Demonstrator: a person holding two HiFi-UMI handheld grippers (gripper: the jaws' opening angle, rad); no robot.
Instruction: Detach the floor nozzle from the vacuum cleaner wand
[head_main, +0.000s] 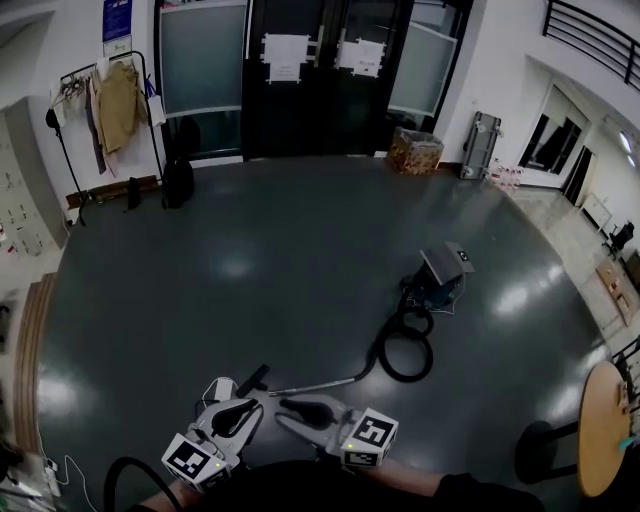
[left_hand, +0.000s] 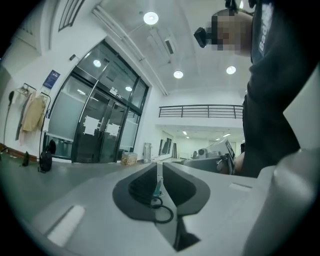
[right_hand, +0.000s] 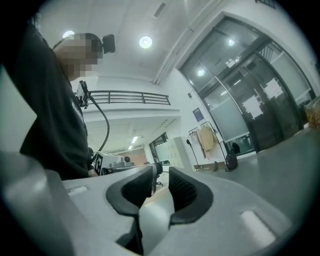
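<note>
In the head view the vacuum cleaner's body stands on the dark floor, and its black hose coils toward me. The thin metal wand lies flat. It ends at the floor nozzle, next to a small white part. Both grippers hang just above that end, at the frame's bottom. My left gripper has its pads together with nothing between them. My right gripper shows a narrow gap between its pads and holds nothing. Neither gripper view shows the vacuum.
A coat rack and a black bag stand at the far left by the glass doors. A patterned box sits by the far wall. A round wooden table is at the right, and a black cable loops at the lower left.
</note>
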